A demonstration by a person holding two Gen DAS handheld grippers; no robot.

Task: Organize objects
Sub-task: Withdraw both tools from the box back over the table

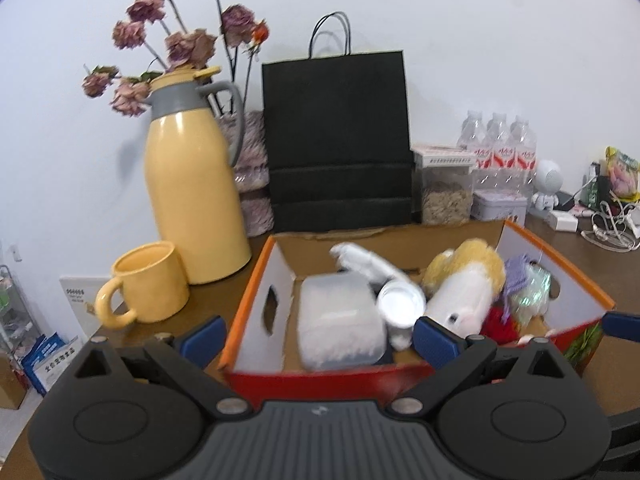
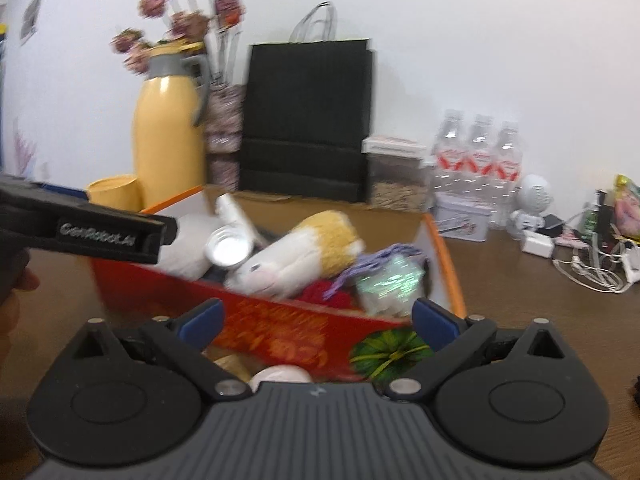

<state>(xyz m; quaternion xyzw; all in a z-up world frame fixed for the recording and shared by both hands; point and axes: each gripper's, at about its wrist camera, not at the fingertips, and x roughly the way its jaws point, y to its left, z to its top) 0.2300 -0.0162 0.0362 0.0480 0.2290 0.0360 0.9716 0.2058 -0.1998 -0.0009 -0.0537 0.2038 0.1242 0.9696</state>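
While both grippers, left (image 1: 316,336) and right (image 2: 316,320), hover with jaws spread and empty at the cardboard box (image 1: 256,280), the plush toy (image 1: 460,292) inside seems the next pick, needing a reach in.

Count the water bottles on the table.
3 visible, side by side at the wall behind the tin, right of the black bag: left, middle, right. More may be hidden behind them.
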